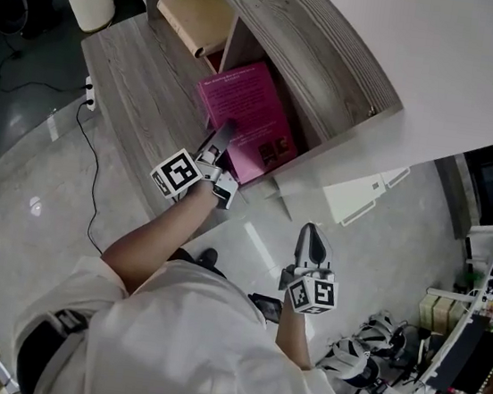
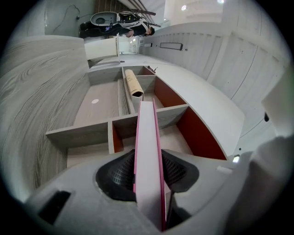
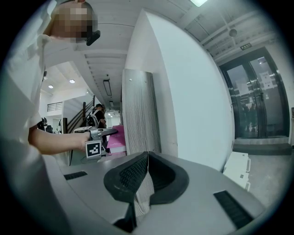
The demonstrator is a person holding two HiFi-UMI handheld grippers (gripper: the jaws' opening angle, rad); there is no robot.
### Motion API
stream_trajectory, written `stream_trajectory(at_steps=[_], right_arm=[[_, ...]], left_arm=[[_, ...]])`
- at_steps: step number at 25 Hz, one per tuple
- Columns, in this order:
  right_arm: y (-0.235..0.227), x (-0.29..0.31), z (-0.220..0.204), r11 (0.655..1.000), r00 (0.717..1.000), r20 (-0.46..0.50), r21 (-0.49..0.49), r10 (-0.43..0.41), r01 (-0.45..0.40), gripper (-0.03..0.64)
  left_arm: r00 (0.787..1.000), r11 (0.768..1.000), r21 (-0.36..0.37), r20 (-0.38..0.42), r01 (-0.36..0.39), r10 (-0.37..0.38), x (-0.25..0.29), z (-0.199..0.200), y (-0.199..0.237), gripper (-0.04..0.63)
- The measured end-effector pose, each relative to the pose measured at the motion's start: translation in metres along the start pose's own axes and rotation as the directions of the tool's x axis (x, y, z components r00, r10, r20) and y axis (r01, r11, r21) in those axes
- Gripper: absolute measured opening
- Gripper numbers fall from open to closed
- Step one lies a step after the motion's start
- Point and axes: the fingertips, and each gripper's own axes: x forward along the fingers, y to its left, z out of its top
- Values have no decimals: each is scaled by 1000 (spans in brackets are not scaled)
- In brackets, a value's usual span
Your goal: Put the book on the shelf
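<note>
Looking down, we see the grey wood-grain shelf unit (image 1: pixel 144 88) sweep from ten o'clock to one o'clock of the head view, its compartments backed in red. The pink book (image 1: pixel 244 115) sits at about twelve o'clock of the picture's centre. Its far end is inside a compartment and its near end sticks out over the front edge. At eleven o'clock of it, in the neighbouring compartment, lies a tan book (image 1: pixel 198 16).

Our left gripper (image 1: pixel 220 143) holds its jaws wide, pads pressed on both covers at the pink book's near end. Our right gripper (image 1: pixel 313 238), at four o'clock of the left one and well apart from the shelf, has its jaws brought together on nothing.

We judge that the far corner could catch on the divider (image 2: pixel 112 137) if we push askew. Held by one end only, the book could pivot between the pads. Released while it overhangs, it might tip out.
</note>
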Motion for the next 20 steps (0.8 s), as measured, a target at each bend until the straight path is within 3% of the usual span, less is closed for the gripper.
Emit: stream_trajectory(at_steps=[20], right_arm=[[-9, -7, -3, 1000, 1000, -2, 9, -16, 16, 15]], left_arm=[[994, 1000, -20, -111, -22, 19, 39, -25, 6, 152]])
